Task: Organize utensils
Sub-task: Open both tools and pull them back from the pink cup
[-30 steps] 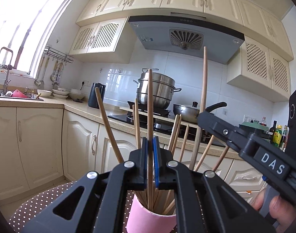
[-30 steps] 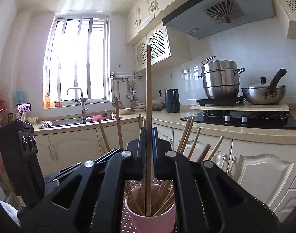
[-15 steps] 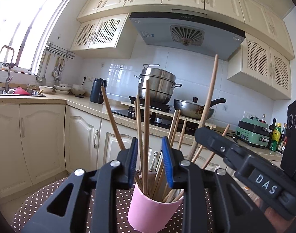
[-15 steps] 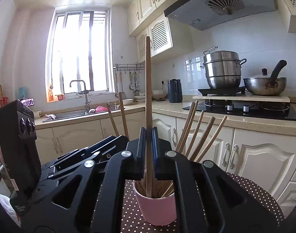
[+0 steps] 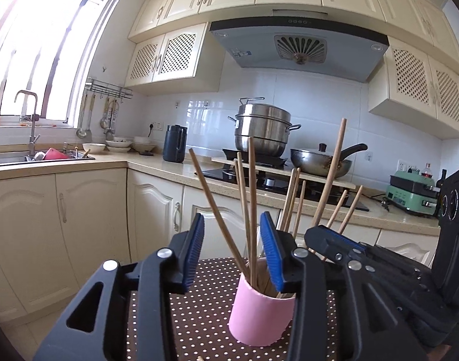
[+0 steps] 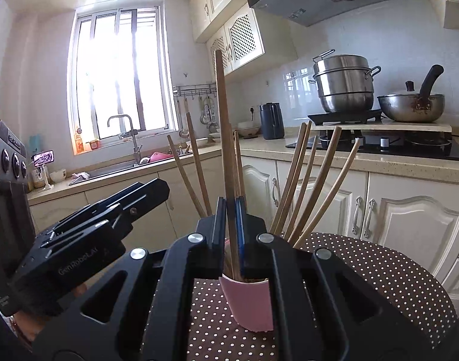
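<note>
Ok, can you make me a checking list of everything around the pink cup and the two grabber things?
Surface: polka-dot tablecloth covers the table.
Job's things: pink cup stands upright, full of chopsticks; one long chopstick is clamped above it.
Clutter: nothing seen.
Grippers: left gripper has its jaws open around the cup's chopsticks; right gripper is shut on the long chopstick.
Cables: nothing seen.
Surroundings: steamer pot, wok, kettle, sink.

pink cup (image 5: 261, 316) | brown white-dotted tablecloth (image 5: 205, 316) | tan chopsticks (image 6: 292, 180)
</note>
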{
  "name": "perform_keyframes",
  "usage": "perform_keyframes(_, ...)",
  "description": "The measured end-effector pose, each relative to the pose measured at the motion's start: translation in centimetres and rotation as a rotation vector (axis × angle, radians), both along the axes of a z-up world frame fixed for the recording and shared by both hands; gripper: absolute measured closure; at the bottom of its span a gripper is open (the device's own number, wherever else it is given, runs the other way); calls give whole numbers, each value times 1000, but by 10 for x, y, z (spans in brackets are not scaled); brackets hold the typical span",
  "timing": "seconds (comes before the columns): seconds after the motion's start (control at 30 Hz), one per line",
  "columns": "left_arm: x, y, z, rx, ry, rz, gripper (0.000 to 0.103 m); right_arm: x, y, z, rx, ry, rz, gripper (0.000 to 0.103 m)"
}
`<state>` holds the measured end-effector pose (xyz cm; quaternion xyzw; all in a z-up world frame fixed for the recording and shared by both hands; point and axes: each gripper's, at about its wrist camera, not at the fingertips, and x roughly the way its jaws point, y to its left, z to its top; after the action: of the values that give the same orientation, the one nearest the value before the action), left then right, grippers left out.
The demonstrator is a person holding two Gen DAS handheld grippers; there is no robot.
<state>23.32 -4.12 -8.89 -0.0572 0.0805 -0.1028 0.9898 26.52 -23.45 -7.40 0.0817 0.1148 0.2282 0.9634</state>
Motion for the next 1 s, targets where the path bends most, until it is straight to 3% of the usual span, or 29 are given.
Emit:
perform_keyframes(0.53, -7, 7, 0, 54, 91, 47, 52, -4, -1, -12, 26, 64, -35, 95)
perform_keyframes(0.6, -10, 9, 1, 65, 101, 57, 52, -7, -2, -11, 35, 62, -43, 90)
perform_keyframes(0.63, -12, 10, 2, 71, 104, 68, 51, -9, -2, -10, 44, 61, -46, 77)
perform_keyframes(0.67, -15, 11, 2, 74, 104, 79, 50, -12, -3, -9, 54, 54, -46, 53)
perform_keyframes(0.7, -18, 13, 3, 75, 104, 83, 49, -15, -3, -7, 60, 40, -50, 44)
perform_keyframes(1.0, -44, 23, 13, 74, 109, 98, 41, -37, 0, 14, 69, -3, -37, 44)
